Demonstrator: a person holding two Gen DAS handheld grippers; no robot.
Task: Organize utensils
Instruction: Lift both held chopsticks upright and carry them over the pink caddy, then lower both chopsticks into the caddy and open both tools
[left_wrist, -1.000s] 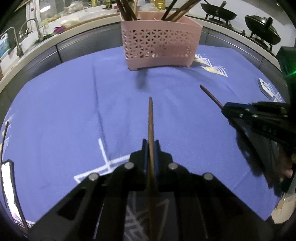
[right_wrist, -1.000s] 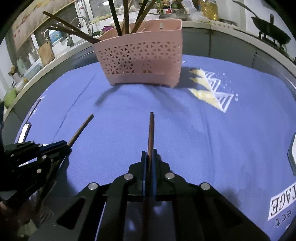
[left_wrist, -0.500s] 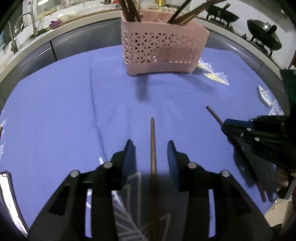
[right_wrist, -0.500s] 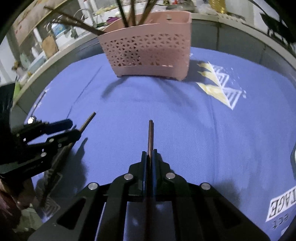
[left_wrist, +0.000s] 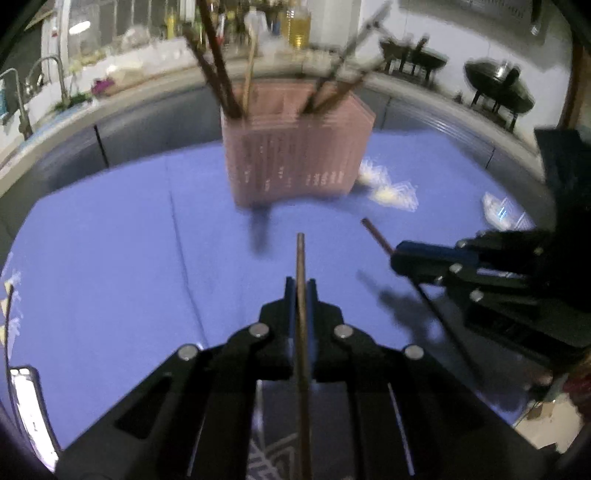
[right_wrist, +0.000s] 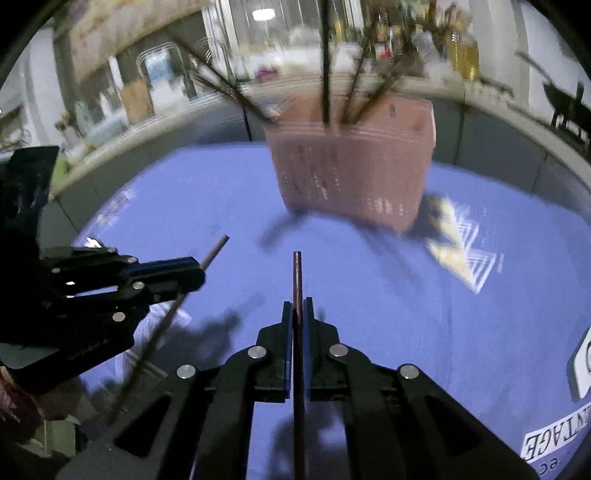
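Cloth (left_wrist: 110, 240), blue-violet, covers the whole table; white line patterns near its edges and a printed label (right_wrist: 554, 446) at the near right corner. Grey table rim (left_wrist: 147, 125) curves just behind it. Broad bare cloth lies between the grippers and the basket, and to the left of it.

Basket (left_wrist: 295, 162): pink, perforated walls, motion-blurred, standing upright at the far middle of the cloth. Dark sticks (left_wrist: 218, 62) lean out of its top in two clusters, left and right.

Left gripper (left_wrist: 300, 284): jaws pressed together, pinching a brown chopstick (left_wrist: 300, 258). The stick runs straight forward between the pads, its tip clear of the cloth and pointing at the basket.

Right gripper (right_wrist: 297, 306): jaws likewise pressed on a second chopstick (right_wrist: 297, 273), reddish-brown, tip forward and aimed at the basket base.

The two grippers sit side by side, apart, each visible in the other's view with its stick angled inward.

Shadows of both tools fall on the cloth beneath them.
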